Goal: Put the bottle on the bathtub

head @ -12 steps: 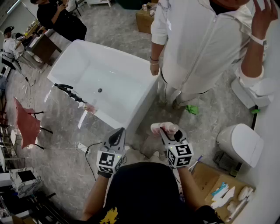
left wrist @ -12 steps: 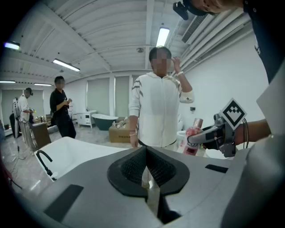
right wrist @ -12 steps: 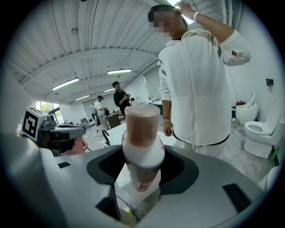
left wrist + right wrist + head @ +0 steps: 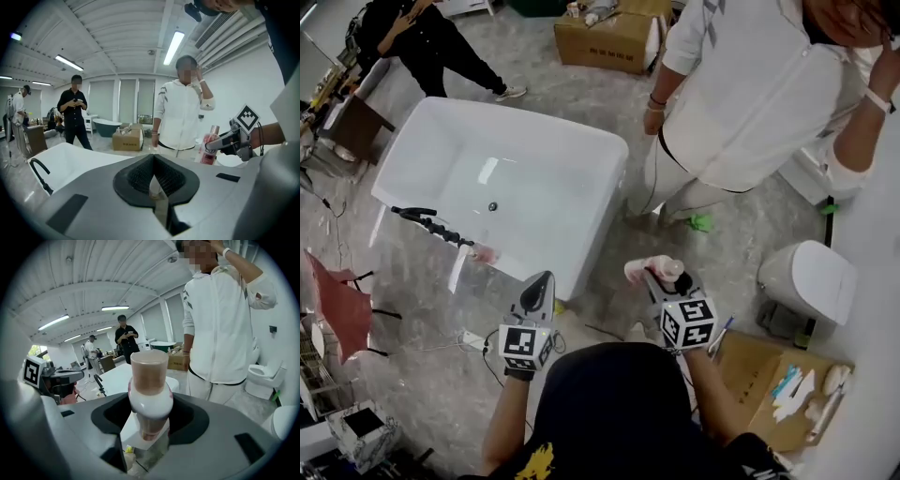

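A pink bottle (image 4: 649,270) with a brownish cap is held in my right gripper (image 4: 661,276), which is shut on it. In the right gripper view the bottle (image 4: 150,385) stands between the jaws, cap end away from me. The white bathtub (image 4: 614,187) lies ahead and to the left, and its near corner is close to my left gripper (image 4: 542,283). That gripper's jaws (image 4: 157,180) meet with nothing between them. From the left gripper view the bottle (image 4: 209,144) shows at the right, above the floor and short of the bathtub (image 4: 79,159).
A person in white (image 4: 750,103) stands just right of the tub. A toilet (image 4: 811,281) is at the right, with an open cardboard box (image 4: 787,394) below it. A black floor faucet (image 4: 431,223) stands at the tub's left side. A red chair (image 4: 337,309) is at the far left.
The head view has shifted, so the tub sits a little further left. The person in white stands further right. Both grippers keep about the same places, and the bottle stays in the right one.
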`<state>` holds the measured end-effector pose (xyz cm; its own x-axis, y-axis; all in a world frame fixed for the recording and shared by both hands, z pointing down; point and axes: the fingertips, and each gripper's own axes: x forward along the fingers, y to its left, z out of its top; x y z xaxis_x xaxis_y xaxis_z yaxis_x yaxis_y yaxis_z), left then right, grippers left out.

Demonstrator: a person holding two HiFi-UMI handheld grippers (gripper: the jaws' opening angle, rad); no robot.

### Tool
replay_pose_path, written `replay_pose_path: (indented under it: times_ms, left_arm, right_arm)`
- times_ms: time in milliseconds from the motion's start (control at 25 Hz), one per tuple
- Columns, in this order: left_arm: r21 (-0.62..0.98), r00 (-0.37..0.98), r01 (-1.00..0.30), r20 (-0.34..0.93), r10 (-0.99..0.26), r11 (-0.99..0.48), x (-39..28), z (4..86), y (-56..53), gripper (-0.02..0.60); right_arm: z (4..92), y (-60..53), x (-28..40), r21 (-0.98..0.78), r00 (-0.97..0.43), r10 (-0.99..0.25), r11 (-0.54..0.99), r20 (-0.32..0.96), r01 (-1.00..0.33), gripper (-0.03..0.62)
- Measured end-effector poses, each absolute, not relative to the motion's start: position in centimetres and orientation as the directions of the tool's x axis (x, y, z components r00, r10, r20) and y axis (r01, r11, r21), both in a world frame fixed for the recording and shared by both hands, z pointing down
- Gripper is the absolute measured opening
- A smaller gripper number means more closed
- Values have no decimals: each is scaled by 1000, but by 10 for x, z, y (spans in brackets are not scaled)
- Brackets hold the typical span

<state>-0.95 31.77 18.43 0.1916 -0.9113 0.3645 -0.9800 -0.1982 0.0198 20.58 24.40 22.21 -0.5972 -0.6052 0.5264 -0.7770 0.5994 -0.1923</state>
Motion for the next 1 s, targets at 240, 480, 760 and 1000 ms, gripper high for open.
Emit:
replay_pose_path:
  times_ms: [240,480,760,1000]
  left_arm:
    - [18,312,-945,348,-884,-326,-100,193,285,18]
    - [80,440,-894,339,-832,-440,-165,202,256,18]
    - [133,503,-861,361,-786,-490,-167,237,210,18]
    - [104,488,-865,401,-775,-491,-144,269,153,18]
  right_arm:
    - [254,242,145,-173,-423,-604,429,676,-887,230]
    - [274,234,71,-66,-291,-477,433,829,-899,229]
    - [335,205,39,-126,-241,-274,378,931,-917,225]
    - [391,144,47,-288,-313,-269,127,911,-949,224]
